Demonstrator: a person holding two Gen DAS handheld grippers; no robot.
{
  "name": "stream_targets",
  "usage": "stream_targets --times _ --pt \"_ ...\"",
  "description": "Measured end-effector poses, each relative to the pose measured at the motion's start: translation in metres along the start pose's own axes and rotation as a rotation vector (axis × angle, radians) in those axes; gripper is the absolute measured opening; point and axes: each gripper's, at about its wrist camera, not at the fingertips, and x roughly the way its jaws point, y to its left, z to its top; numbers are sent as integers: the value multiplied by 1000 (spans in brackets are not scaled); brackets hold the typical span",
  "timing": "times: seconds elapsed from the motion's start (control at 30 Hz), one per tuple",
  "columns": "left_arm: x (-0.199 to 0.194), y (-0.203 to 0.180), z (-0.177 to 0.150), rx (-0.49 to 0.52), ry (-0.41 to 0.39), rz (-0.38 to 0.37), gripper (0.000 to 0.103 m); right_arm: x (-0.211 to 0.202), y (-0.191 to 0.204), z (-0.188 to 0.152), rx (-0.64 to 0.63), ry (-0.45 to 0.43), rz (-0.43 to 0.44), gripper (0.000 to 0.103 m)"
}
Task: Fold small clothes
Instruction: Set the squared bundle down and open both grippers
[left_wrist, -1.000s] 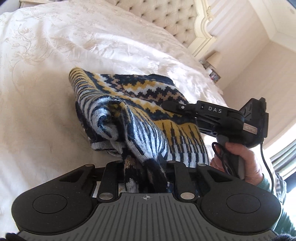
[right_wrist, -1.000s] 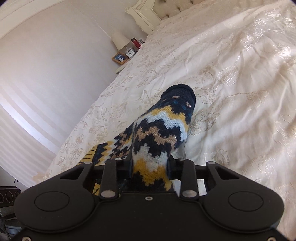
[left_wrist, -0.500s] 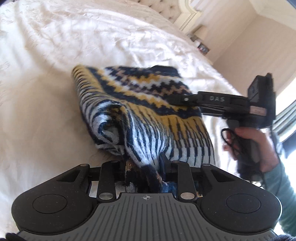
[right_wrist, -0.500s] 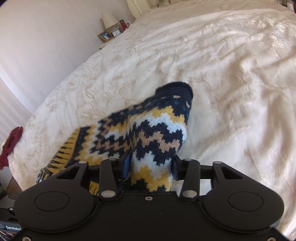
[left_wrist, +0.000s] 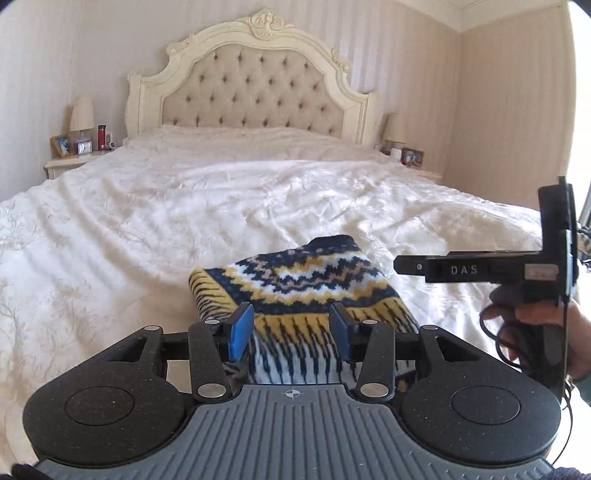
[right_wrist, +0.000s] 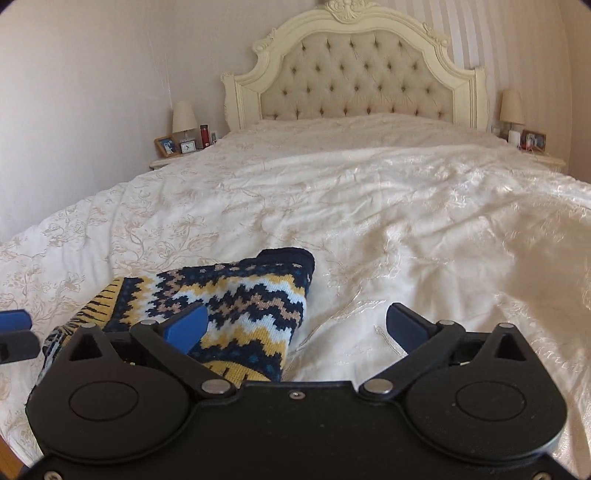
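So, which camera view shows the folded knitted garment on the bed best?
The left wrist view: the knitted garment lies centred, its whole width visible between the open fingers of the left gripper. In the right wrist view it sits at the lower left, partly hidden behind the open right gripper.

Cream tufted headboard (left_wrist: 255, 99), striped walls (left_wrist: 509, 110)

The sock (left_wrist: 295, 291) is showing as thick, fuzzy knit wool, matt, with faint glints in its tan bands. The bedspread (left_wrist: 221, 206) under it is catching the light, a satiny cream cloth embroidered with raised vines. The headboard (left_wrist: 255, 96) is looking like button-tufted fabric inside a painted, carved frame. The left gripper (left_wrist: 291, 332) is wearing matt speckled black plastic, shiny metal pins and smooth blue pads (left_wrist: 241, 330); the right gripper (right_wrist: 303, 328) is looking the same.
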Motion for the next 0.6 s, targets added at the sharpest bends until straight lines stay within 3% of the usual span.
stream_targets --times 0.1,0.33,0.4,0.53,0.6 --pt "19 -2 1 -50 19 -7 44 -4 9 -7 -39 12 32 102" --pt "49 11 -29 -51 98 146 45 12 14 -47 -119 104 -29 98" --pt "51 19 -37 -79 115 132 46 14 8 -60 -97 117 -13 98" --pt "51 18 -39 -67 115 135 46 13 4 -51 -65 136 5 96" --pt "50 17 -37 -67 114 139 46 9 8 -38 -80 84 -4 93"
